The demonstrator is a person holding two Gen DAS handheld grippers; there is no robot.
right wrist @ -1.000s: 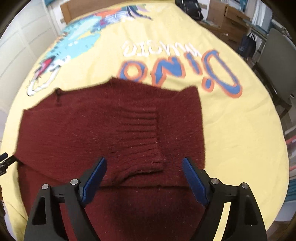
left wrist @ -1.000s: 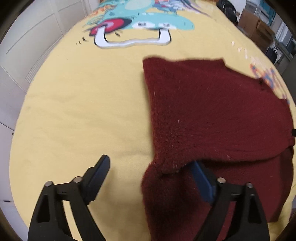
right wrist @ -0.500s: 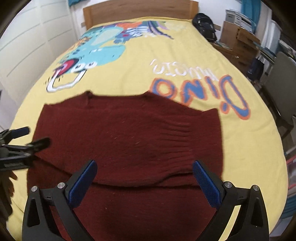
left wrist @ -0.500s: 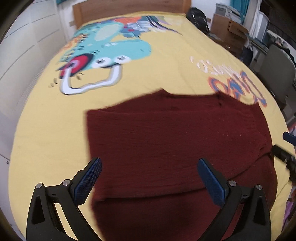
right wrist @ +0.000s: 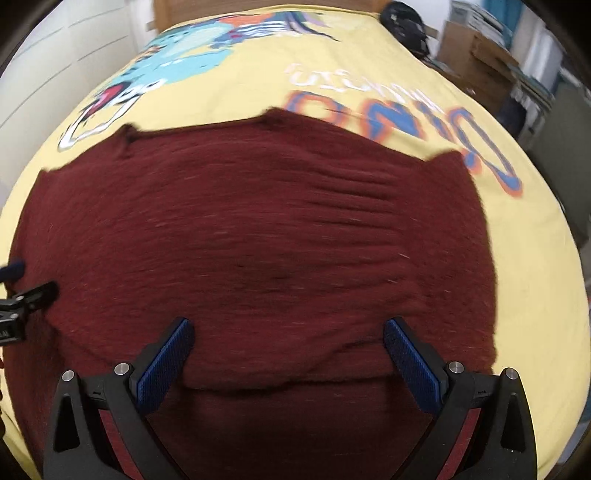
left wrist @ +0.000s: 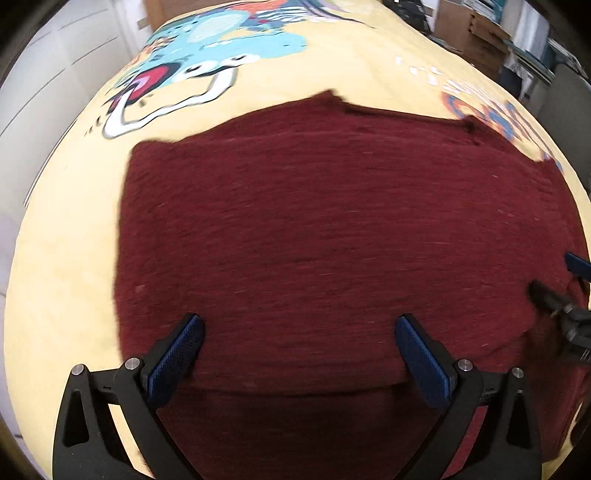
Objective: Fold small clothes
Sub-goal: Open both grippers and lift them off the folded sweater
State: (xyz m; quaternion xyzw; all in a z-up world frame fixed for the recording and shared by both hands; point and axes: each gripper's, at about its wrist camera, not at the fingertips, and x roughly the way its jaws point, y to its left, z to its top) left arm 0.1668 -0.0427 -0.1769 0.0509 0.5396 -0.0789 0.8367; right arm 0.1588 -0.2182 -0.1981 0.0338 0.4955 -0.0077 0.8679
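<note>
Even indoor light, motion blur throughout, strong fisheye bending, dark vignetted corners, no glare

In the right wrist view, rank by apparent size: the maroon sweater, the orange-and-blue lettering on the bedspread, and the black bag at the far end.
1. maroon sweater, filling most of the frame, though it lies nearest the camera
2. orange-and-blue lettering
3. black bag, smallest, though farthest away

Left tool [left wrist: 299, 350] and right tool [right wrist: 288, 349] both spread wide.

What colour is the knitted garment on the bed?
Dark red sweater, plain; clearest in the right wrist view.
</note>
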